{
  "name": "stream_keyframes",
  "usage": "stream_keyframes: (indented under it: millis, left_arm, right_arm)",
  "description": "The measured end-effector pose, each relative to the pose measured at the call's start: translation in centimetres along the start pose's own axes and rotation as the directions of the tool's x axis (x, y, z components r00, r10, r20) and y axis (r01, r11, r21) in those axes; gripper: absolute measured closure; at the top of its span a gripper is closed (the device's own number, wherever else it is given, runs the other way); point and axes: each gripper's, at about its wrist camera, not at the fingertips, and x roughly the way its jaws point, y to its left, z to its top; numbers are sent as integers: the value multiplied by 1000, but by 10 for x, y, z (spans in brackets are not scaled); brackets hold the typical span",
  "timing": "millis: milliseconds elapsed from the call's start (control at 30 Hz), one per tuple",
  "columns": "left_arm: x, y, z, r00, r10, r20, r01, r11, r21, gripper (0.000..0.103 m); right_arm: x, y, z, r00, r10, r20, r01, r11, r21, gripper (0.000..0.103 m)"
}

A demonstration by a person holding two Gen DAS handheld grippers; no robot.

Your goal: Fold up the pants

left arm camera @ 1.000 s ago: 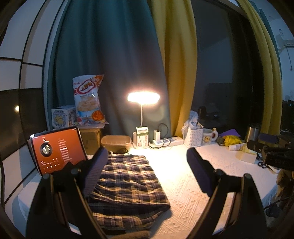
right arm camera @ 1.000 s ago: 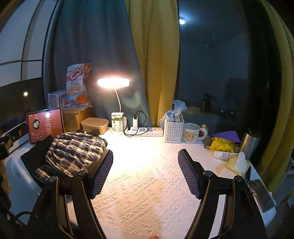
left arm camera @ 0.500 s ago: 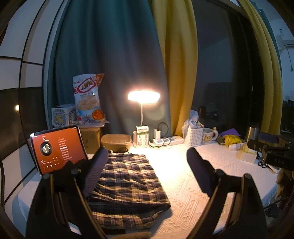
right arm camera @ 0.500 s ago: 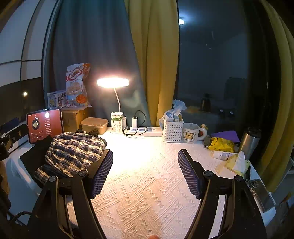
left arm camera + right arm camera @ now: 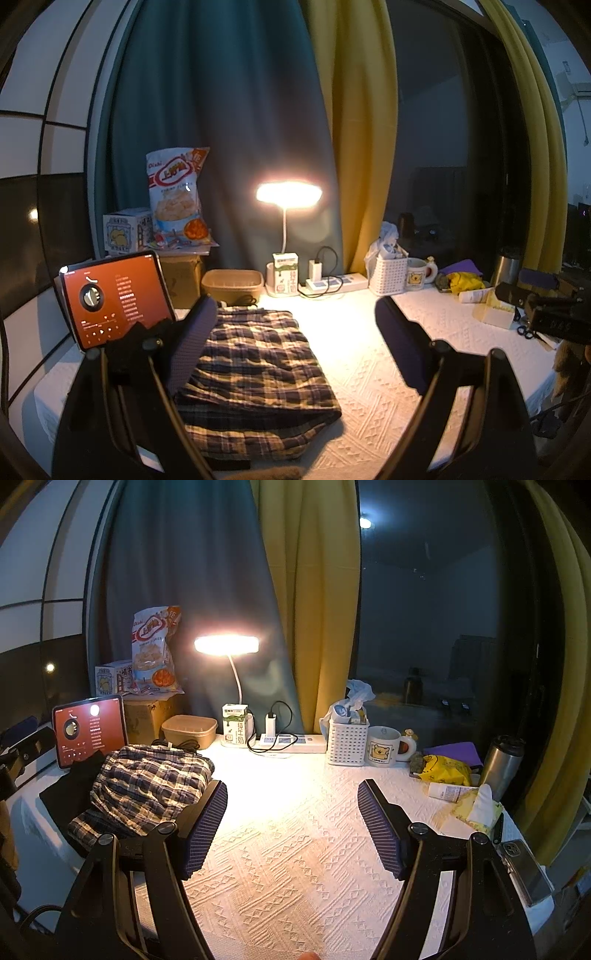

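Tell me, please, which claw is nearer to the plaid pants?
Left. The left claw hovers open right over the plaid pants; the right claw sits open beside them, over bare tablecloth.

I lifted my right hand-held gripper (image 5: 291, 825) a little, so the snack bag (image 5: 155, 651) and lamp (image 5: 226, 644) sit slightly higher in its view.

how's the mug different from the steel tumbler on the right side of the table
The mug is white with a cartoon animal printed on it; the tumbler is plain bare metal. The mug is squat with a side handle; the tumbler is taller, narrower, and shows no handle. The mug stands right beside the white basket; the tumbler stands farther right, near the yellow curtain. Both stand upright on the white tablecloth.
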Motion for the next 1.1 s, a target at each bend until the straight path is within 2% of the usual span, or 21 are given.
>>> stream_keyframes:
  millis: [1100]
  left_arm:
    - [0, -8, 2, 1000, 0, -1, 0, 1000, -5, 15]
  right_arm:
    - [2, -1, -2, 1000, 0, -3, 0, 1000, -1, 27]
